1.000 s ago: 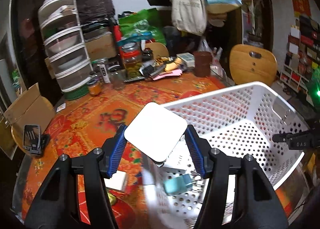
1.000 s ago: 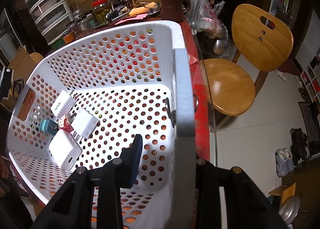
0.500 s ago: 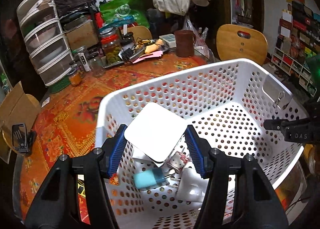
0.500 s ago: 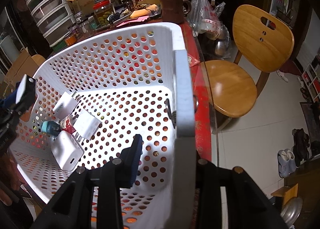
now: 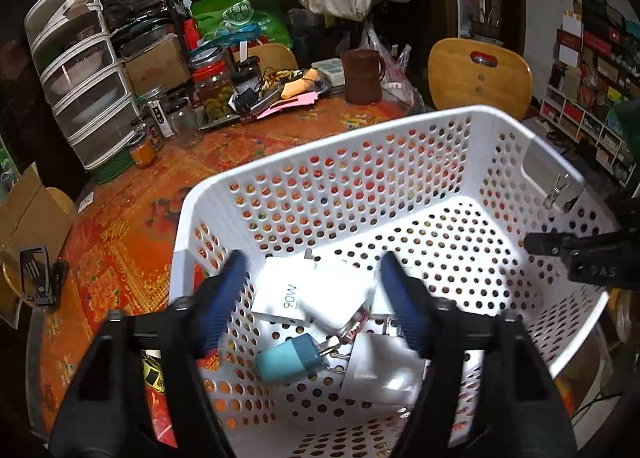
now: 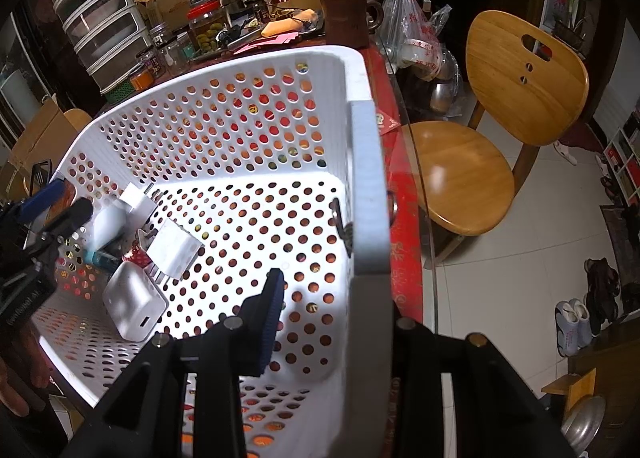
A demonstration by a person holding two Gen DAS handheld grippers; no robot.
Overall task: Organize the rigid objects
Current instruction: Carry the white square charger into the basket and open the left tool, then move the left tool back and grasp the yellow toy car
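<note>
Since my left tongs [image 5: 310, 298] have just been opening, they stand wide w/ nothing pinched; the white charger [image 5: 344, 290] lies loose on the pile in the basket [image 5: 320, 146], beside the 90W block [image 5: 280, 294] and blue plug [image 5: 288, 362]. Risk: pulling back low, a pad could snag prongs and drag stuff out.

Right view: right tongs [image 6: 332, 298] are clamped on the basket's side wall [image 6: 368, 186], which sits near the counter [image 6: 404, 218] edge by the chair [image 6: 520, 98]. If that grip slips or tugs, I reckon the basket tips toward the floor.
</note>
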